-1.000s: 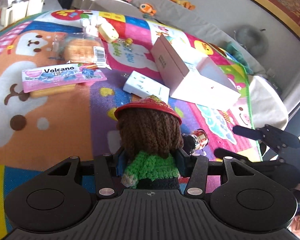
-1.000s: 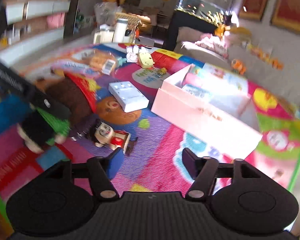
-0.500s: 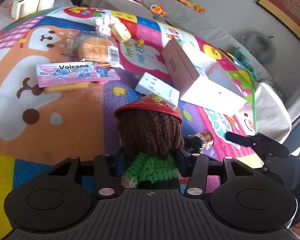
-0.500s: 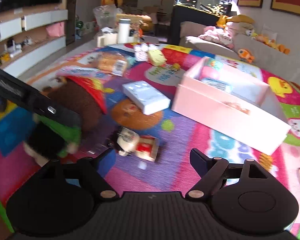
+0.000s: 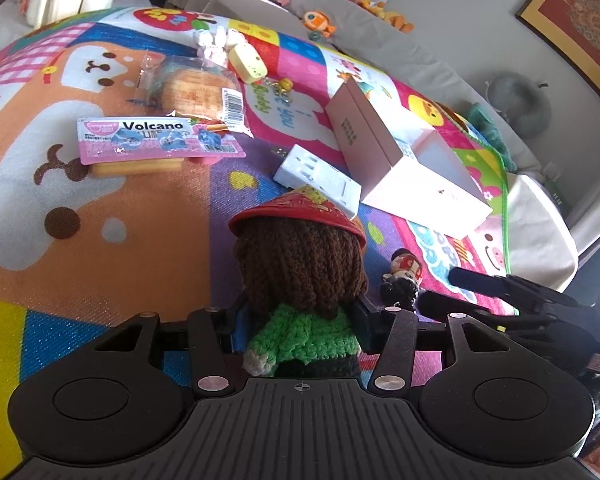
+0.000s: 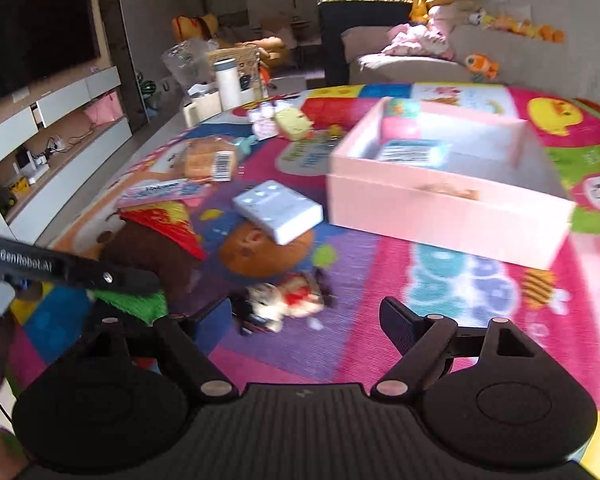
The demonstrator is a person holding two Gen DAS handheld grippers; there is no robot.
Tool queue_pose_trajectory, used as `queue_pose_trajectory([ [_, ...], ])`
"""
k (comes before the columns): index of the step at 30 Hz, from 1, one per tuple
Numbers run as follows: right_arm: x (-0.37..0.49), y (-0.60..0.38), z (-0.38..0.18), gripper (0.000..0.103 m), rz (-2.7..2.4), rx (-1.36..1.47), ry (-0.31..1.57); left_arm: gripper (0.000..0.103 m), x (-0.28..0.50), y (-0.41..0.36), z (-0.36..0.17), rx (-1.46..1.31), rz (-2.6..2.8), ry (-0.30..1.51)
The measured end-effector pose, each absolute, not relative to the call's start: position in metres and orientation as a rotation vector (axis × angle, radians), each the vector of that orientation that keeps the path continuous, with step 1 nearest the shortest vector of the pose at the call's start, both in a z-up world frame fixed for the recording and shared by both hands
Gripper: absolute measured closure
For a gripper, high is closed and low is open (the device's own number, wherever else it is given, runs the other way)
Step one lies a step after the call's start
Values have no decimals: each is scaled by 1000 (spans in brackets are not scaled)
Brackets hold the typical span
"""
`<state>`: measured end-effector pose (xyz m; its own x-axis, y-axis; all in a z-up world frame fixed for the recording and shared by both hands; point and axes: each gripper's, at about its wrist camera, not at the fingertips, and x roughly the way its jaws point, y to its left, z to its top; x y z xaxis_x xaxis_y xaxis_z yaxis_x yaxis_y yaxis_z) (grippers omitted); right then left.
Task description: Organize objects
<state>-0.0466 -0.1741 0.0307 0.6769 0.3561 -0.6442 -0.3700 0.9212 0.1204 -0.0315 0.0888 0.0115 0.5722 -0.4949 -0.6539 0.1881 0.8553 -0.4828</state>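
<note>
We've got the crocheted doll (image 5: pixel 300 280) clamped by its green sweater in our left gripper (image 5: pixel 300 326), just in front of the pink box (image 5: pixel 416 176). Our right gripper (image 6: pixel 306 316) hangs wide open and empty over the small figurine (image 6: pixel 280 300) lying near that box.

- My left tongs (image 5: pixel 300 316): matte black, ribbed centre plate with a small crosshair mark, two round housings at the sides, silver screw heads on the finger links, blue pads inside the fingers (image 5: pixel 364 316).
- My right tongs (image 6: pixel 306 316): same black build, ribbed plate, round housings, silver screws, blue pad on the inner face of one finger.
- White "GenRobot.AI" lettering on the left tongs' finger, seen from the right wrist.
</note>
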Motion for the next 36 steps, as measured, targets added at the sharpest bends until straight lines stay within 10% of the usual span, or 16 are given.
queue_pose_trajectory([
  [23,-26,-175,22,22,353,-3,717,49,-33,88,10,-379,-407,871],
  [30,-21,-166,19,73,358,-37,739,51,-35,84,14,-357,-383,879],
  [36,-50,-206,55,95,362,15,629,53,-33,63,37,-255,-437,860],
])
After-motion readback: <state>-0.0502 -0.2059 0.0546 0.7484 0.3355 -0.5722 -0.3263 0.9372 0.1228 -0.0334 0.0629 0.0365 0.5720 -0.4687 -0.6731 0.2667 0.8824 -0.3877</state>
